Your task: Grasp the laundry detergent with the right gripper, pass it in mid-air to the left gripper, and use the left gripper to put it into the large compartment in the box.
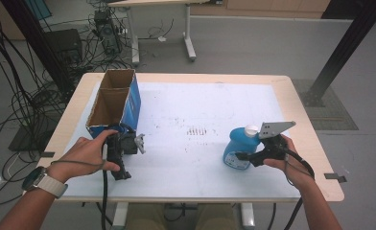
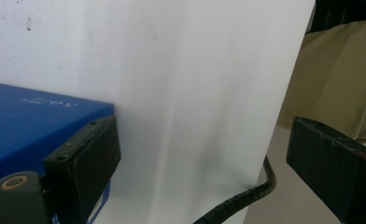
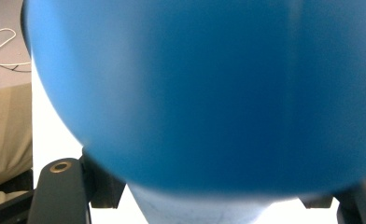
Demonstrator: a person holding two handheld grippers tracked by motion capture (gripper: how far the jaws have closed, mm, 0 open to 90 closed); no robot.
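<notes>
A blue bottle (image 1: 237, 147) with a white cap (image 1: 251, 129) stands upright at the right of the white-covered table (image 1: 200, 105). My right gripper (image 1: 246, 154) reaches it from the right; one jaw lies along its near side, and the pads seem to press on it. In the right gripper view the bottle (image 3: 209, 93) is very close and blurred, spanning the gap between both jaws. At the left stands an open-topped blue cardboard box (image 1: 114, 103). My left gripper (image 1: 128, 143) rests at its near end, open. In the left gripper view, one jaw lies beside the box (image 2: 27, 126) with bare table between the jaws.
The table's near edge (image 2: 284, 93) runs just beyond my left gripper's jaws, with the person's trousers (image 2: 340, 74) past it. Cables and a computer (image 1: 104, 28) lie on the floor behind the table. A black post (image 1: 344, 48) stands at the back right.
</notes>
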